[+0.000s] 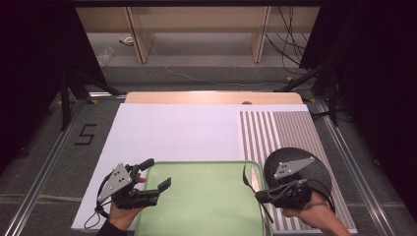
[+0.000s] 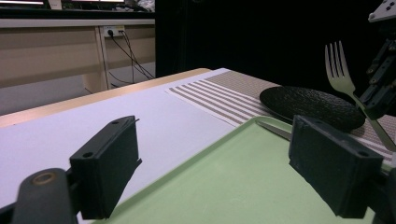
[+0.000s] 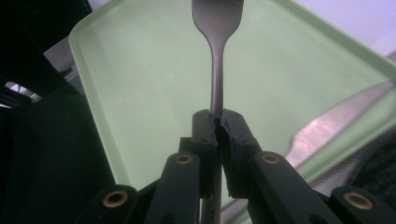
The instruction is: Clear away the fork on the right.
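Item: fork [image 3: 215,70], metal, held by the handle between the closed jaws of the right gripper [image 1: 259,195]; in the right gripper view the two black pads pressed the handle from both sides, the tines pointing to 12 o'clock over the green tray [image 3: 154,93]; in the high view the fork stood at the tray's right edge, about 4 o'clock of the table, its upper end tilted toward 11 o'clock; in the left gripper view its tines [image 2: 337,60] rose upright at 2 o'clock, above the plate's rim. Item: right gripper, gripped by the person's right hand [image 1: 314,216] at 5 o'clock of the high view, grey three-cornered plate on top. Item: left gripper [image 1: 158,173], at 7 o'clock of the high view, over the tray's left edge; jaws standing wide apart with nothing between them, as the left gripper view confirmed; held by the left hand [image 1: 120,214]. Item: green tray [image 1: 206,196], flat, at 6 o'clock, lying on a white sheet [image 1: 177,132]. Item: knife [image 3: 336,123], silver, lying along the tray's right border, blade toward 4 o'clock in the right gripper view. Item: black plate [image 1: 314,169], round, textured, at 4 o'clock, resting on a striped placemat [image 1: 275,130] just right of the tray.
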A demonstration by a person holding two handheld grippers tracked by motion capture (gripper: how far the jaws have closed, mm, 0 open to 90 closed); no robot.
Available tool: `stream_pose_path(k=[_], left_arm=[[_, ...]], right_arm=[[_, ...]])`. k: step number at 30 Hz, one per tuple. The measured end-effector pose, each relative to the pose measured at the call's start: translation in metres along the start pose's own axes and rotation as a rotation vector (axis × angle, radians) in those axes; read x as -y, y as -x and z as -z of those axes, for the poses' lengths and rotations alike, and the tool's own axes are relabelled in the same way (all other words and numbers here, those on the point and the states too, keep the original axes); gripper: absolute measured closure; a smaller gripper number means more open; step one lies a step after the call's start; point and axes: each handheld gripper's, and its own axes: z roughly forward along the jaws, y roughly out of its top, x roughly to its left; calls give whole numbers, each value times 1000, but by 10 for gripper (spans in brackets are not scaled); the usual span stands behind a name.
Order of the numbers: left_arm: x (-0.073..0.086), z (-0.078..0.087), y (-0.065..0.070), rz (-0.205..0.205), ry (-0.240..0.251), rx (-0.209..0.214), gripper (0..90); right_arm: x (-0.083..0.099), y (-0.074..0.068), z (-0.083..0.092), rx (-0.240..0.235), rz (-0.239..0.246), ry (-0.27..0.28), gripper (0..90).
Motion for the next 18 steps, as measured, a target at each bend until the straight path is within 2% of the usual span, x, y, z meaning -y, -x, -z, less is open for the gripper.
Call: stream_pose_path(k=[4,18], left_arm=[[0,0,0,-2,-3,0,157],[0,0,0,-3,-3,0,157]], right_arm=[[-5,-6,-10,-3,17,-30,846],[-18,-17,-34,-13,27,-83,846]])
